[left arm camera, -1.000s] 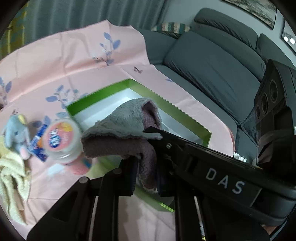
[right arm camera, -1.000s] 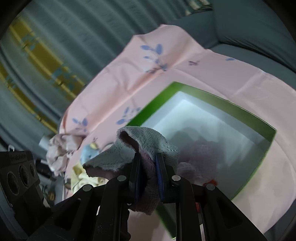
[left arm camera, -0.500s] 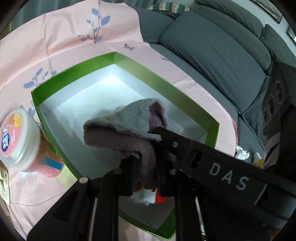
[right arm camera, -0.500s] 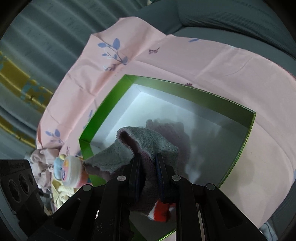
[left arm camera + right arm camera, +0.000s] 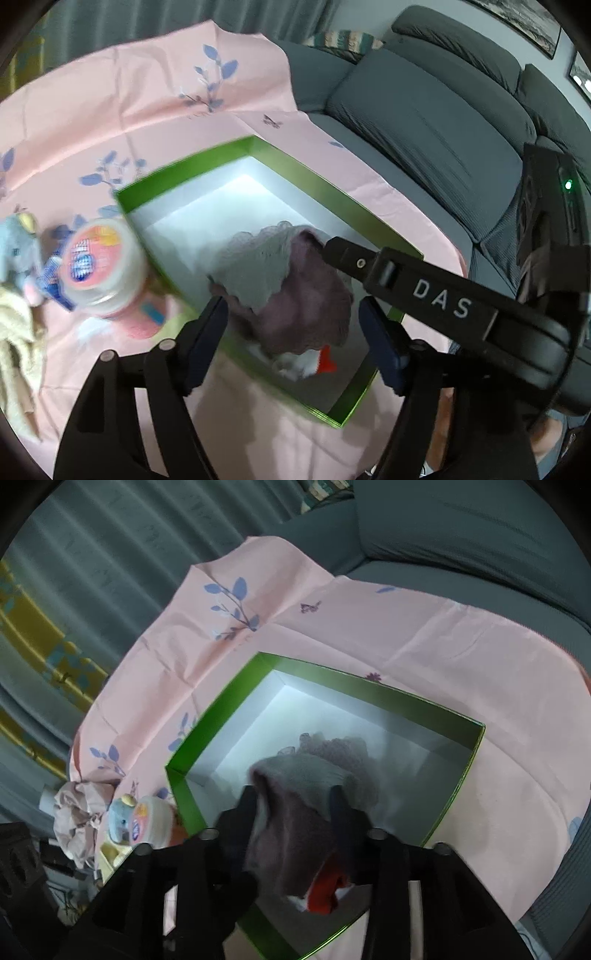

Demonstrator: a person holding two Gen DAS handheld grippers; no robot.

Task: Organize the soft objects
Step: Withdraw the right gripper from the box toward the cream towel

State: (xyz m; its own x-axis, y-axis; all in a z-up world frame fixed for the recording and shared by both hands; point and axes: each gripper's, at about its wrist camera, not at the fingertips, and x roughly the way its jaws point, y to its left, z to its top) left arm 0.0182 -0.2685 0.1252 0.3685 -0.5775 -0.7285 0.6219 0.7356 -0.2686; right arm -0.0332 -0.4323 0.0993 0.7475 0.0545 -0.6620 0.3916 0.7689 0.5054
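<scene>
A grey and mauve towel (image 5: 288,284) lies slumped inside the green box (image 5: 192,173), on top of a red and white soft thing (image 5: 327,362). My left gripper (image 5: 295,326) hangs over it with its jaws opening, both pads clear of the cloth. In the right wrist view the towel (image 5: 295,812) bulges up between the fingers of my right gripper (image 5: 293,805). Those jaws are opening too and no longer pinch the fold. The right gripper's finger (image 5: 406,280) crosses the left wrist view over the box's right side.
Left of the box stand a jar with a pink lid (image 5: 99,269), a blue elephant plush (image 5: 18,243) and a yellow cloth (image 5: 14,332) on the pink flowered sheet (image 5: 147,92). A crumpled beige cloth (image 5: 77,812) lies further left. A grey sofa (image 5: 424,122) runs along the right.
Both grippers were shut on the towel's fold and have opened. The towel has sunk from hanging above the box to lying in it. The left view has pulled back from the box.
</scene>
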